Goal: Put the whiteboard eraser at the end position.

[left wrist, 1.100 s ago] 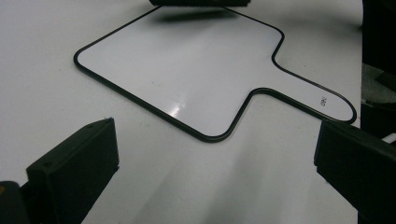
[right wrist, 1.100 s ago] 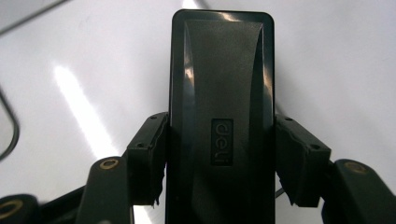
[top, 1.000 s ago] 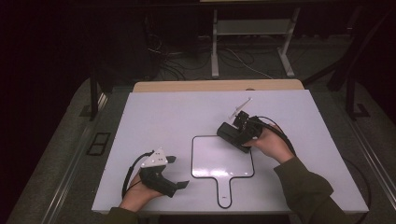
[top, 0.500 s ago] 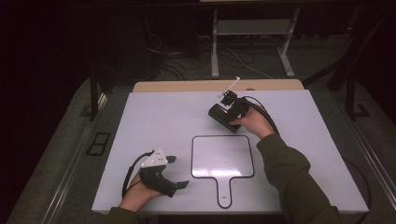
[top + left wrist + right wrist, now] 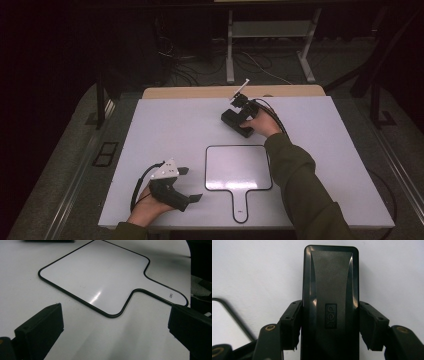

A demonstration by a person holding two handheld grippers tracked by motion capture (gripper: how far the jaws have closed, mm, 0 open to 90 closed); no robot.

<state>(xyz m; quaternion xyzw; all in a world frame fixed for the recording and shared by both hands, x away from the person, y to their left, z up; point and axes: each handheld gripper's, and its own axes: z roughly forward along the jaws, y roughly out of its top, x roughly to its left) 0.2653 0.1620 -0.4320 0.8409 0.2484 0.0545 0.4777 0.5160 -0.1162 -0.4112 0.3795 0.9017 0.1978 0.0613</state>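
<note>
Eraser (image 5: 330, 305), one, black and oblong, sits on the table's (image 5: 165, 125) far middle, clamped across its width by the right gripper (image 5: 329, 322), long axis running away along the jaws. One whiteboard (image 5: 238, 167) lies flat, handle toward the person. Left gripper (image 5: 189, 185) rests beside it, jaws wide apart, empty.

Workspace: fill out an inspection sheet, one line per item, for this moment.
Surface: white table, flat.
Job's things: paddle-shaped whiteboard lying flat, blank; black eraser block at the far side.
Clutter: nothing seen.
Grippers: left gripper open, near the whiteboard, apart from it; right gripper shut on the eraser's sides.
Cables: one trails from each gripper.
Surroundings: dark floor, metal stand legs, loose wires behind the table.
</note>
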